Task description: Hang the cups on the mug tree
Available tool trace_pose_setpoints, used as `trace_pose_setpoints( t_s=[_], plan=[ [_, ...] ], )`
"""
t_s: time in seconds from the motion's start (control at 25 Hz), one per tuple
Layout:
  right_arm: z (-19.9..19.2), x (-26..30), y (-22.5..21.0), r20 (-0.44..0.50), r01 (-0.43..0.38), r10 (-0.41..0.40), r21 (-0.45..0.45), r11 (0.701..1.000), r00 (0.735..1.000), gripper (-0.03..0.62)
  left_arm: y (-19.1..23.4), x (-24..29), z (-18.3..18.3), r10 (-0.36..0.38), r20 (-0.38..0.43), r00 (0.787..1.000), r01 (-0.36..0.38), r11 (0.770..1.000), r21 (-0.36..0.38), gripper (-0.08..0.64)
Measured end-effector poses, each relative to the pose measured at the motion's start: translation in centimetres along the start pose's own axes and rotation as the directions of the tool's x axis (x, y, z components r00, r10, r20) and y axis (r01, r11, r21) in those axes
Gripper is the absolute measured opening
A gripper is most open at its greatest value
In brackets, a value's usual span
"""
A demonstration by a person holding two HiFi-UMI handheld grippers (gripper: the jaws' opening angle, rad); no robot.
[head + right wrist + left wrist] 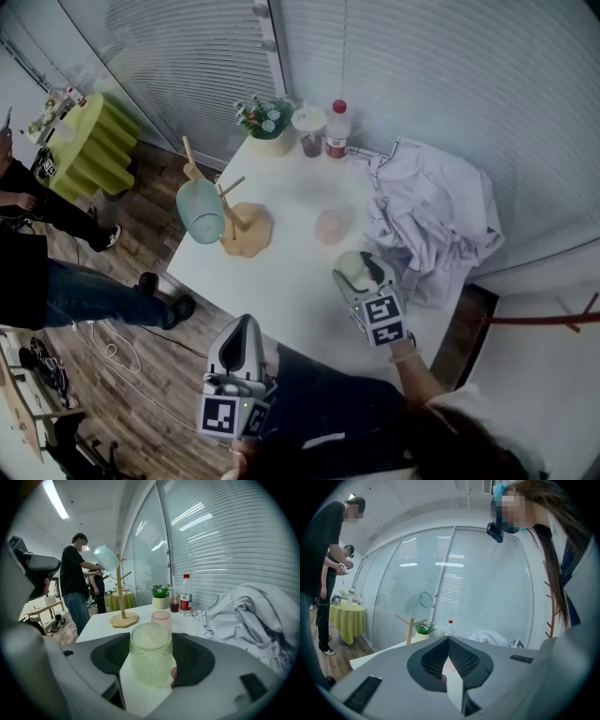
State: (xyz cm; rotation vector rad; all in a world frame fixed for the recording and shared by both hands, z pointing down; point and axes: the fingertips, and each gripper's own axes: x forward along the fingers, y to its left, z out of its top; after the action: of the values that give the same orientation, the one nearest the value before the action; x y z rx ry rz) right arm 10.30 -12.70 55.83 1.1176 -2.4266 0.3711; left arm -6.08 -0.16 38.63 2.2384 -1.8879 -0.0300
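Right gripper (150,654) clamps green cup (149,644), left gripper (448,642) closed empty; we lift it steady onto a free mug tree (247,232) peg.

green cup (150,654): pale, translucent, small dot pattern all over. pink cup (161,617): pale, plain. blue cup (200,211): lt teal, frosted. mug tree (246,230): tan wood. table (281,281) & cloth (431,211): white. bottle (337,131): red cap + label. left gripper (246,325), right gripper (361,272): grey, blk pads, b/w square markers.
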Motion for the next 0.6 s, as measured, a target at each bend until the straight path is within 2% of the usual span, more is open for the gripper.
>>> trace_pose_setpoints(
  t_s=[0.2,0.4,0.6],
  plan=[
    [0.6,-0.3,0.7,0.011,0.005,-0.005,0.005,1.000,1.000,0.287,0.6,-0.2,-0.3,-0.002,-0.037,0.999,0.002,1.000,-0.007,-0.003],
    [1.4,-0.5,1.3,0.026,0.010,-0.010,0.013,1.000,1.000,0.287,1.2,-0.3,0.0,-0.012,-0.035,0.999,0.012,1.000,-0.007,-0.003],
    [2.8,-0.5,2.0,0.049,0.009,-0.010,0.018,1.000,0.999,0.287,1.5,-0.3,2.0,-0.034,0.027,0.999,0.035,0.999,-0.012,-0.003]
  ],
)
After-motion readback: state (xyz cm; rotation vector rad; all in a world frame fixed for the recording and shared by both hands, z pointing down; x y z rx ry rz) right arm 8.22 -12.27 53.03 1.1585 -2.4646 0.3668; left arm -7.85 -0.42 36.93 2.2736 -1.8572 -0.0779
